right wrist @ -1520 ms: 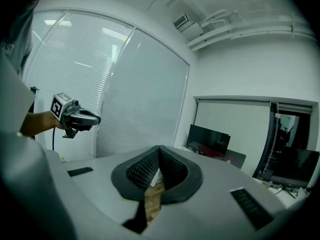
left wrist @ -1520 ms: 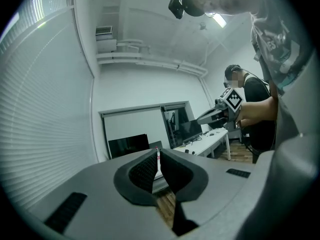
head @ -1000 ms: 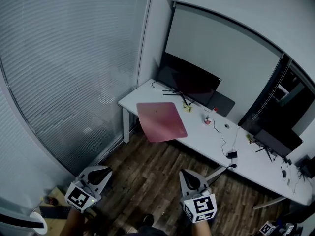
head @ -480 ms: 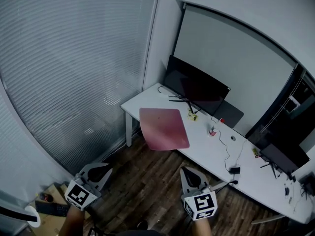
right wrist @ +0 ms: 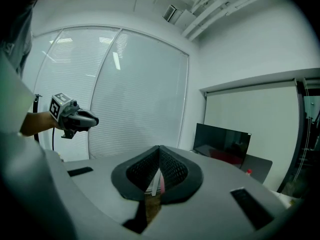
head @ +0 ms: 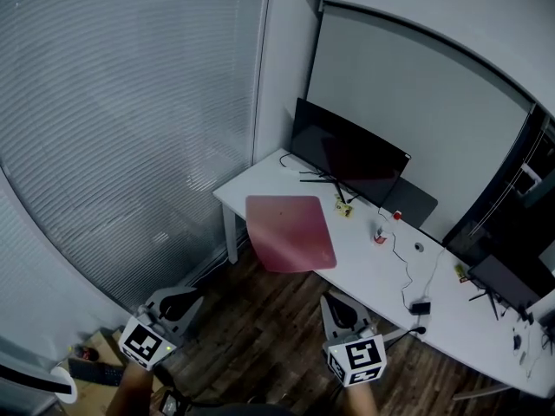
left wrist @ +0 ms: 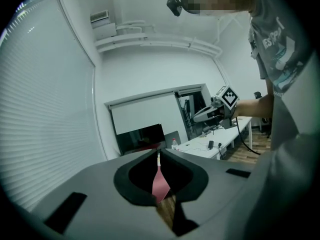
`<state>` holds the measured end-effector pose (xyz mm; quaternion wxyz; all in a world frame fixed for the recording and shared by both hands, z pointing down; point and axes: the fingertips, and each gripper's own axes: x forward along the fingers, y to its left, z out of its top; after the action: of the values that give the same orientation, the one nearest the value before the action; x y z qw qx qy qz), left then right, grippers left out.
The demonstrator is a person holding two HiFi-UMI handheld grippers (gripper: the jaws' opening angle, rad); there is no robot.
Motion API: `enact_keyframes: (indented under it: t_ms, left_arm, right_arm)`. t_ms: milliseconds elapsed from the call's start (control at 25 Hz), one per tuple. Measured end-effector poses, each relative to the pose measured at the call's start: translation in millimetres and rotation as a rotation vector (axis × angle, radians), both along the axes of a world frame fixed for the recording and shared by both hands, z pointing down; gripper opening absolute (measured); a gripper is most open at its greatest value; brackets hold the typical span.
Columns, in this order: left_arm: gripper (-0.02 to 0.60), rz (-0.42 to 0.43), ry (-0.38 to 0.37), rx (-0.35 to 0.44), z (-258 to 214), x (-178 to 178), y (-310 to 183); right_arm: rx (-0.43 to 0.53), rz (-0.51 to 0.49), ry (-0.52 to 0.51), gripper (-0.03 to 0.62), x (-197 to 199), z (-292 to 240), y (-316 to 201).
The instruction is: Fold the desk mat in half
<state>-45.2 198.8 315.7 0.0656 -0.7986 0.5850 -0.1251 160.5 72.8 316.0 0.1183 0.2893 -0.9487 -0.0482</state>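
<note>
Hardly anything differs in the head view from half a second ago: the pink desk mat (head: 290, 232) lies unfolded where it lay, and the left gripper (head: 179, 305) and right gripper (head: 337, 309) remain low over the dark wood-plank floor (head: 260, 328), well apart from the white desk (head: 381, 263). The mat is a thin, smooth rectangle with rounded corners, near the desk's left end, and its front part overhangs the front edge. A black monitor (head: 349, 156) stands along the back edge, under a pale projection screen (head: 416, 102). A black cable (head: 408, 271) trails over the desktop towards the right end. Finely slatted blinds (head: 121, 128) cover the curved wall on the left.

From the left gripper view, the matte grey jaws of the left gripper (left wrist: 158, 151) meet at their tips with nothing between them. The far-off mat (left wrist: 160, 185) shows pink through the gap behind them, and the right gripper (left wrist: 215, 109) is held out at the right, above the desk (left wrist: 222, 136).

From the right gripper view, the ribbed pads of the right gripper (right wrist: 159, 148) are likewise pressed together and empty. A sliver of the mat (right wrist: 161, 184) shows through the opening, the left gripper (right wrist: 75, 119) hangs before the blinds (right wrist: 140, 94), and the monitor (right wrist: 222, 141) stands to the right.
</note>
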Motion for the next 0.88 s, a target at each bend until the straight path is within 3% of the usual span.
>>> enact_keyframes:
  t_ms: [320, 600, 880]
  left_arm:
    - [0.031, 0.050, -0.005, -0.010, 1, -11, -37]
    - [0.031, 0.161, 0.009, 0.005, 7, -39, -106]
    - [0.031, 0.252, 0.009, 0.014, 6, -79, -171]
  right_arm:
    - [-0.007, 0.039, -0.006, 0.020, -9, 2, -26]
    - [-0.012, 0.179, 0.021, 0.020, -11, 10, -62]
    - [-0.033, 0.265, 0.027, 0.020, -45, 17, -96]
